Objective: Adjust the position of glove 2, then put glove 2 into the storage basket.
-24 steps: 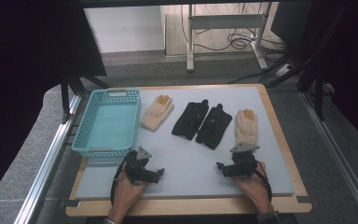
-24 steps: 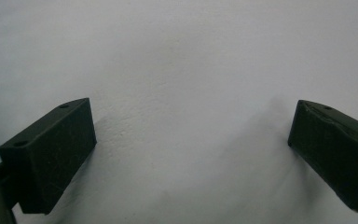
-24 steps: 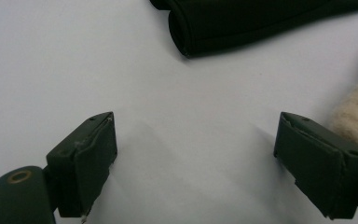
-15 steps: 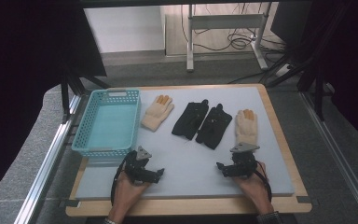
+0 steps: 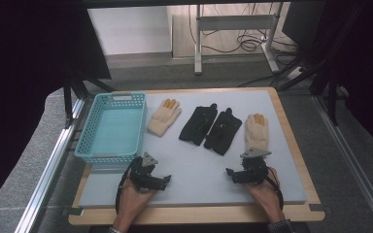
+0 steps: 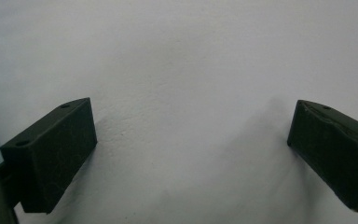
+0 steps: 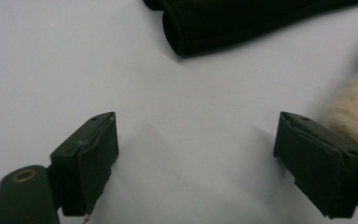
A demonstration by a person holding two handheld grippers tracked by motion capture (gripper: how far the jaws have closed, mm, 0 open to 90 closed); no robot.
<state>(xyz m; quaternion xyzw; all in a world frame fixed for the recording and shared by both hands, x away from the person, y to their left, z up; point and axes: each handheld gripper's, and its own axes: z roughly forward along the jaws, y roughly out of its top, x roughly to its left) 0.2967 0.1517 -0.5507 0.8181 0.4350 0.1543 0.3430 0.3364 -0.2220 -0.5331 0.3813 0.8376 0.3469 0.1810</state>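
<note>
Gloves waiting, both hand-held grippers open and empty

Work seems to be at its very start: nothing is picked up, and the basket (image 5: 111, 127) at the left of the high view holds nothing. Four gloves lie in a row across the middle of the table (image 5: 199, 179): a cream glove (image 5: 164, 117) just beside the basket, two black gloves (image 5: 211, 127) touching each other, and a second cream glove (image 5: 256, 131) at the right. The left hand-held gripper (image 5: 164, 180) rests low in the frame with its jaws wide apart over bare table. The right hand-held gripper (image 5: 230, 174) also has its jaws spread and grips nothing; the second cream glove lies just beside it. I judge the next move is to reach forward to a glove, probably the nearest cream one, and close on its cuff
</note>
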